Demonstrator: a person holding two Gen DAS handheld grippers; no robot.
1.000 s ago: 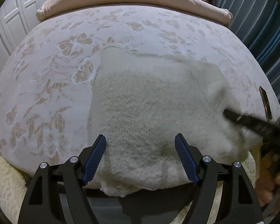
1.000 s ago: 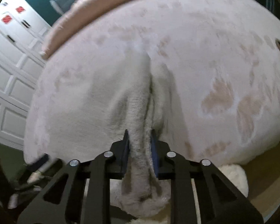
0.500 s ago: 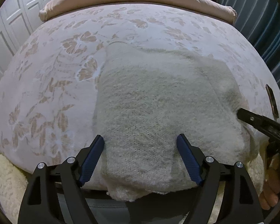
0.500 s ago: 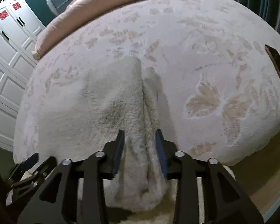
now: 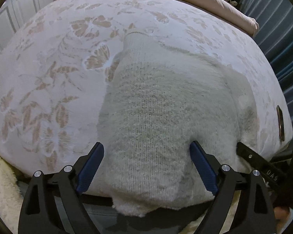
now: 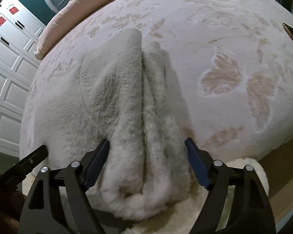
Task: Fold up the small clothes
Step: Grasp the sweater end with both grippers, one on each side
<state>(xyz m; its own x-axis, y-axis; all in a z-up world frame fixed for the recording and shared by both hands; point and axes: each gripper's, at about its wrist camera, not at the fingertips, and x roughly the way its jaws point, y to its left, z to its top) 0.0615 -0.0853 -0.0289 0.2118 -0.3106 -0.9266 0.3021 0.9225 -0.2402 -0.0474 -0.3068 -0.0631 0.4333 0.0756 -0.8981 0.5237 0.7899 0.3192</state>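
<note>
On pink bedspread with tan butterfly and leaf print (image 5: 48,89), at near edge: fluffy cream knitted sweater (image 5: 166,117), hem hanging over edge. Left gripper (image 5: 146,167) spread wide, straddling hem, holding nothing. Right gripper (image 6: 146,165) also spread, bunched side fold loose between fingers, not pinched.

Risk, as judged: overhanging hem may drag sweater off bed; slack fold may slump open; fuzzy pile may snag on blue pads (image 6: 96,161).

Sweater: soft, thick, ribbed knit, right side gathered in ridges, far edge flat.
</note>
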